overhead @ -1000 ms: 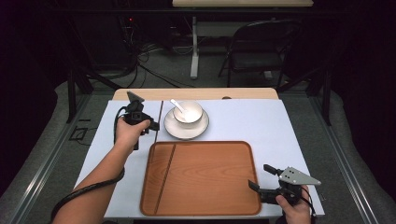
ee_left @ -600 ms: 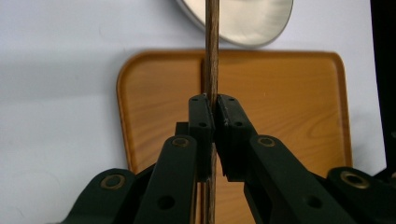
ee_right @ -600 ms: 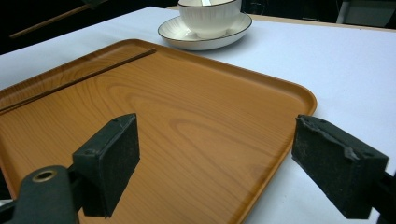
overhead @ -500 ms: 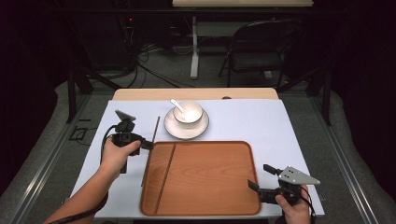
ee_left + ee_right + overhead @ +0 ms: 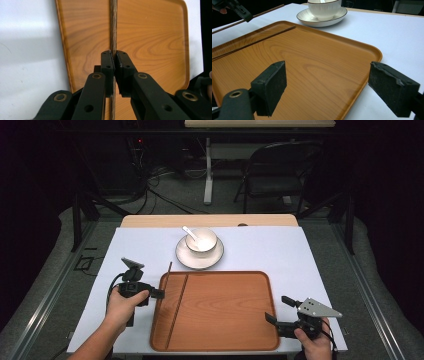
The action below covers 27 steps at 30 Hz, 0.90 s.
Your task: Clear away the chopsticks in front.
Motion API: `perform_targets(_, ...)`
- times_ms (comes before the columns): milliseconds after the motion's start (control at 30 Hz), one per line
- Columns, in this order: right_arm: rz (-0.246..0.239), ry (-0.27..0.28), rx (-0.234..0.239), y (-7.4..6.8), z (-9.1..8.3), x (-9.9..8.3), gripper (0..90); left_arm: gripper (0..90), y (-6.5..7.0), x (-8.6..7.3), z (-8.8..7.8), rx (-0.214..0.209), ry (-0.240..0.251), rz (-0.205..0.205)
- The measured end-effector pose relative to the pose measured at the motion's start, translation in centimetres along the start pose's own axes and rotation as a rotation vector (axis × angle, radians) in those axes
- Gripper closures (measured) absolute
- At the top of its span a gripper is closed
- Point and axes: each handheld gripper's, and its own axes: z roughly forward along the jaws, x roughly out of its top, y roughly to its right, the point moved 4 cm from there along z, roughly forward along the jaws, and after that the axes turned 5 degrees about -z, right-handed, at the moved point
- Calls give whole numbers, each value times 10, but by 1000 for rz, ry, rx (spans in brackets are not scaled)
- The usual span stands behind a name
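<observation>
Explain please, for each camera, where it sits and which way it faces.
High view: sits above the person's side, facing forward and down on the table; both forearms show, with left gripper, right gripper, wooden tray and cup on saucer.
Left gripper view: rides on the left gripper, looking along its jaws, shut on a chopstick above the tray.
Right gripper view: rides on the right gripper, looking across the tray toward the cup; its open jaws show.
Shared: all three show the tray.
</observation>
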Motion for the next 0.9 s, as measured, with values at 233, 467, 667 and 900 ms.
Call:
perform_targets(233,-2,0,0,0,0,0,148,848,-6,-9,9,4,-19,-3)
perform_targets(467,-4,1,-1,0,0,0,148,848,-7,-13,20,7,-47,-2)
perform_targets(667,-4,1,0,0,0,0,148,848,-5,-12,32,17,-68,2)
perform_targets(900,-6,5,-1,0,-1,0,148,848,-5,-9,45,41,-90,8)
